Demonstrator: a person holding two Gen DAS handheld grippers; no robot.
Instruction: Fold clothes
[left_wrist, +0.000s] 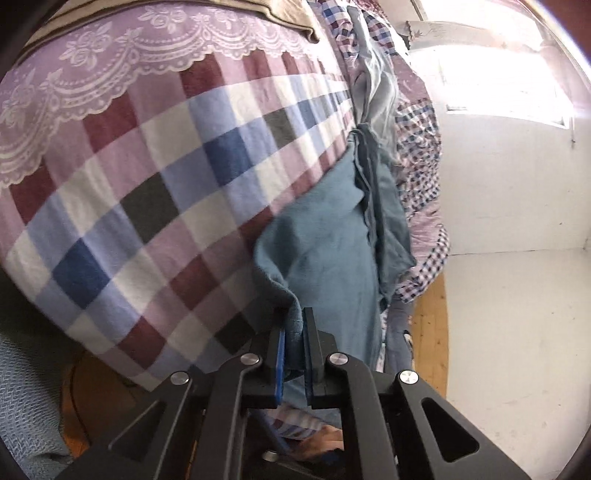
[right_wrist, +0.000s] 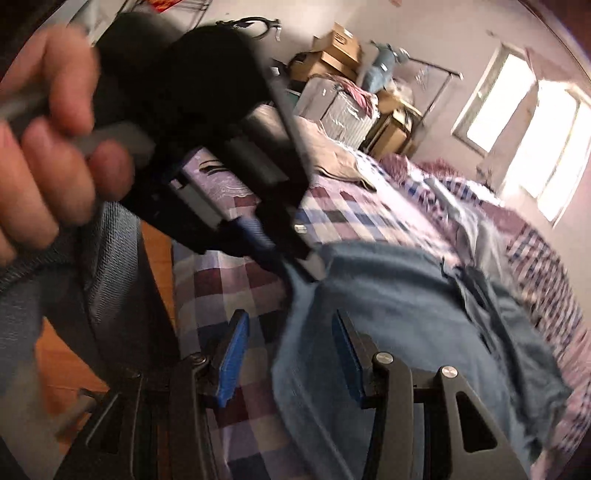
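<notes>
Left wrist view puts the teal garment (left_wrist: 332, 236) at the middle, spread along the near edge of the bed on the checked bedsheet (left_wrist: 155, 192), one corner of it bunched up and pinched between the blue pads of my left gripper (left_wrist: 294, 325), whose fingers are drawn together on the cloth; I count one such garment, with a fold or placket running down its far side; beyond it lies a heap of crumpled checked bedding (left_wrist: 417, 147), a lace-patterned lilac cloth (left_wrist: 110, 62) covers the far part of the bed, and bare white floor (left_wrist: 517, 314) and wooden boards (left_wrist: 430, 332) lie beside it.

From the right wrist view the same garment (right_wrist: 406, 314) fills the foreground under my right gripper (right_wrist: 291, 325), its two fingers standing well apart with the cloth's edge between them, gripping nothing; my left hand (right_wrist: 48, 147) wraps the other gripper's handle at upper left, that tool angled down, its tip on the cloth's corner; cardboard boxes (right_wrist: 336, 51) are stacked by the far wall, and two bright windows (right_wrist: 524, 129) glare at right.
</notes>
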